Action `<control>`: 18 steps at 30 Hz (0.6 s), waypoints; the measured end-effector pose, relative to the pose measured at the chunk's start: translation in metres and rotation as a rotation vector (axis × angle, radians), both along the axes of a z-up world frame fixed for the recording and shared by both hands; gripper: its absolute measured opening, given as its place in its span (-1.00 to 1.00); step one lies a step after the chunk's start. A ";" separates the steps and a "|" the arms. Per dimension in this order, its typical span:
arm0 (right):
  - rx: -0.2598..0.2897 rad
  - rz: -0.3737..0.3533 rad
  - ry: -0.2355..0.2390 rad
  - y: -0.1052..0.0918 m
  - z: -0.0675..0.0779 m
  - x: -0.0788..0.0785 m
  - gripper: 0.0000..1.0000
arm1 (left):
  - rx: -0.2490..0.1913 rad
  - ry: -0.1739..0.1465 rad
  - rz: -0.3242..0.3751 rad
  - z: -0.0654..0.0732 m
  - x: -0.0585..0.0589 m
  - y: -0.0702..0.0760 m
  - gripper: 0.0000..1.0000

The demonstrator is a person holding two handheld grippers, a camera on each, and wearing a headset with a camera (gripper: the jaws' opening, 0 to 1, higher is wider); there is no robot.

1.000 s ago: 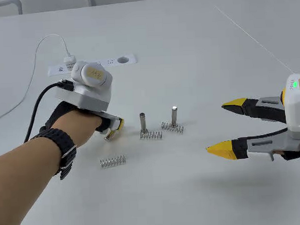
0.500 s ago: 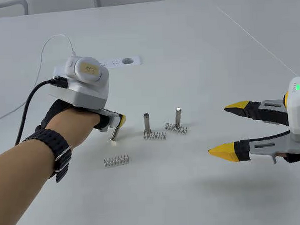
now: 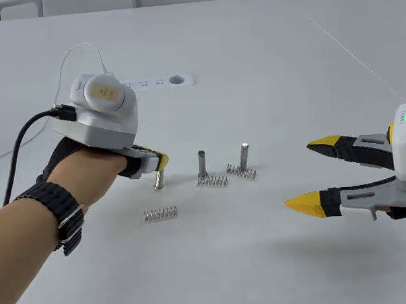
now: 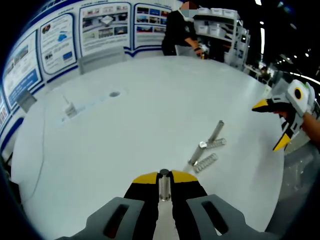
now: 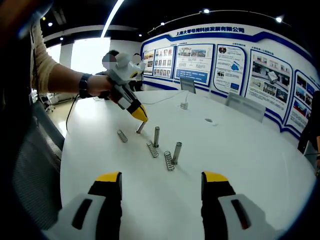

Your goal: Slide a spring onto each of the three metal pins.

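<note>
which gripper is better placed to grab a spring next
Right. The right gripper is open and empty, facing a coiled metal spring; the left gripper is shut on a silver metal pin.

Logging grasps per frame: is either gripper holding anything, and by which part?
The left gripper is shut on a metal pin, gripped near its upper end. The right gripper is open and holds nothing.
</note>
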State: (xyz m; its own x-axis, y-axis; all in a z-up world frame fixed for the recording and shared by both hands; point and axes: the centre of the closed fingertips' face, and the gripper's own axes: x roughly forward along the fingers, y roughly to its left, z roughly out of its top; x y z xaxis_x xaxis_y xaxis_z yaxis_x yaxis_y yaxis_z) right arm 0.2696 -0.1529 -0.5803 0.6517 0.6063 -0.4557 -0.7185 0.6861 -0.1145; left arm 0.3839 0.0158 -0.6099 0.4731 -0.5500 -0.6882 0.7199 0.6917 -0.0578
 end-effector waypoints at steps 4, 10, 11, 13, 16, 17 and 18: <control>0.001 0.001 -0.001 0.000 0.000 0.000 0.31 | -0.016 -0.004 0.009 0.001 -0.003 0.004 -0.85; -0.001 0.002 0.001 0.001 0.000 -0.001 0.31 | -0.035 -0.005 0.022 0.002 -0.008 0.007 -0.85; -0.002 0.003 0.002 0.001 -0.001 -0.001 0.31 | -0.036 -0.005 0.022 0.003 -0.009 0.007 -0.85; -0.004 0.004 0.002 0.002 -0.001 -0.001 0.31 | -0.039 -0.011 0.021 0.003 -0.012 0.008 -0.85; -0.001 0.003 0.001 0.002 0.000 -0.001 0.31 | -0.050 -0.024 0.022 0.003 -0.014 0.010 -0.85; -0.001 0.002 0.002 0.002 0.000 -0.001 0.31 | -0.055 -0.025 0.025 0.003 -0.014 0.010 -0.85; -0.002 0.002 0.002 0.002 0.000 -0.001 0.31 | -0.056 -0.023 0.026 0.003 -0.015 0.011 -0.85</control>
State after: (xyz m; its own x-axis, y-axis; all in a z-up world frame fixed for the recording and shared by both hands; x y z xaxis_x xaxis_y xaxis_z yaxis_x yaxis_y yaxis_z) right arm 0.2688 -0.1509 -0.5807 0.6497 0.6064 -0.4585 -0.7199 0.6845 -0.1147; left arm 0.3692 0.0264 -0.6065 0.5031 -0.5751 -0.6452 0.7036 0.7060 -0.0807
